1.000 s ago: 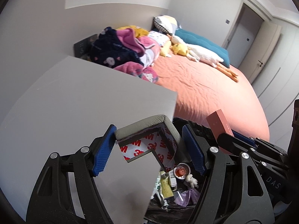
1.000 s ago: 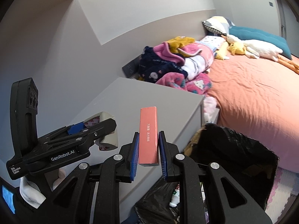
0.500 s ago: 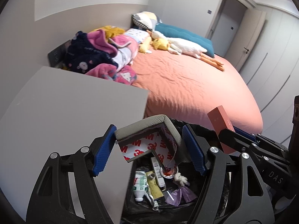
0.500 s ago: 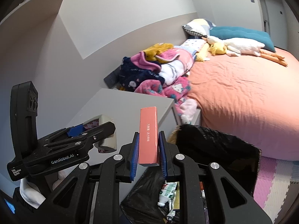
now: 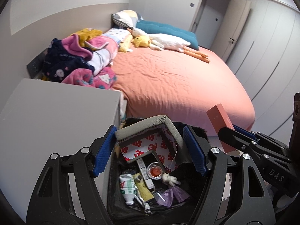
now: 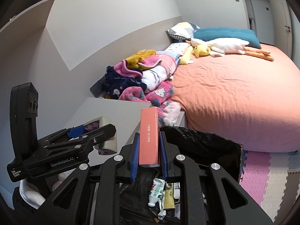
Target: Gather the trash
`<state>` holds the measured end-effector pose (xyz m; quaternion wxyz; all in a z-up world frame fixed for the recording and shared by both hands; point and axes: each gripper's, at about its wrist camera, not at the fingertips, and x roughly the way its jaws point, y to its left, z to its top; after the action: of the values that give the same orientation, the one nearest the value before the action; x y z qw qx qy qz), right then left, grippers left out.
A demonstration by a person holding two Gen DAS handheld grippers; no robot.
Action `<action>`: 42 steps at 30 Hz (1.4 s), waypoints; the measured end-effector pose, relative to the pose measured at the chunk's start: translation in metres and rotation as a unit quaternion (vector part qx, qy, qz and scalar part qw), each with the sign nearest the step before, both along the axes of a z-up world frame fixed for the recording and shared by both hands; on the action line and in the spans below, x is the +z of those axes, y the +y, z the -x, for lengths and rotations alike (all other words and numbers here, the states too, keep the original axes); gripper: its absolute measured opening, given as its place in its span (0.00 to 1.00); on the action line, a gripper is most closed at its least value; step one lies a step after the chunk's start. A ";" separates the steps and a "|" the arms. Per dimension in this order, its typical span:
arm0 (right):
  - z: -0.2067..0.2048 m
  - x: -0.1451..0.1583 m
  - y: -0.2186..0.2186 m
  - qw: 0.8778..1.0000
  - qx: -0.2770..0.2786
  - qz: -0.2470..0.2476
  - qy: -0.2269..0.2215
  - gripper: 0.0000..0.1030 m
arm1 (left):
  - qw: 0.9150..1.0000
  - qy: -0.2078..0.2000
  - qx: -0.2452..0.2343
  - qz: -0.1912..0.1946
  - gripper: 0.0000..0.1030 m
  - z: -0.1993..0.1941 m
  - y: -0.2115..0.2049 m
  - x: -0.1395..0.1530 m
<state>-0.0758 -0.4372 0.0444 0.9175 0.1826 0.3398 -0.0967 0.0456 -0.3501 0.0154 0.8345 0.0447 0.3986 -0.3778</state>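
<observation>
My left gripper (image 5: 150,151) is shut on a grey foam corner guard (image 5: 150,125) with red-printed white backing, held above a black-lined trash bin (image 5: 191,129) that holds a crushed bottle (image 5: 128,187), tubes and wrappers. My right gripper (image 6: 149,155) is shut on an upright salmon-pink box (image 6: 149,135), also above the bin (image 6: 202,142). The box shows in the left wrist view (image 5: 220,123) at the right. The left gripper with the corner guard (image 6: 107,131) shows at the left of the right wrist view.
A grey bedside cabinet (image 5: 52,112) stands left of the bin. Behind it lies a bed with an orange sheet (image 5: 178,82), a pile of clothes (image 5: 80,60), pillows and a plush goose (image 5: 168,43). Pink foam floor mats (image 6: 258,170) lie right of the bin.
Both grippers have moved right, off the cabinet top, and now hang over the open bin. Their holds on the corner guard and the box are unchanged.
</observation>
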 end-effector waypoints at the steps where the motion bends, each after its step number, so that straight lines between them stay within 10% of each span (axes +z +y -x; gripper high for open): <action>1: 0.002 0.000 -0.001 1.000 -0.003 0.000 0.000 0.21 | 1.000 0.002 -0.004 0.001 0.69 0.001 -0.002 -0.001; 13: 0.009 0.002 -0.011 1.000 -0.020 0.003 0.002 0.21 | 1.000 0.009 -0.026 -0.005 0.69 0.000 -0.017 -0.005; 16: 0.009 0.005 -0.012 1.000 -0.022 0.005 0.002 0.45 | 0.999 0.016 -0.026 -0.011 0.95 -0.001 -0.018 -0.006; 22: 0.016 0.009 -0.011 0.999 -0.043 0.028 -0.005 0.75 | 0.999 0.014 -0.017 -0.042 0.95 -0.003 -0.021 -0.005; 42: 0.012 0.006 -0.007 0.999 -0.036 0.033 -0.006 0.75 | 1.000 0.019 -0.009 -0.009 0.95 -0.007 -0.012 0.002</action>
<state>-0.0875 -0.4441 0.0506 0.9208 0.1653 0.3244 -0.1399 0.0526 -0.3621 0.0176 0.8229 0.0484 0.4172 -0.3826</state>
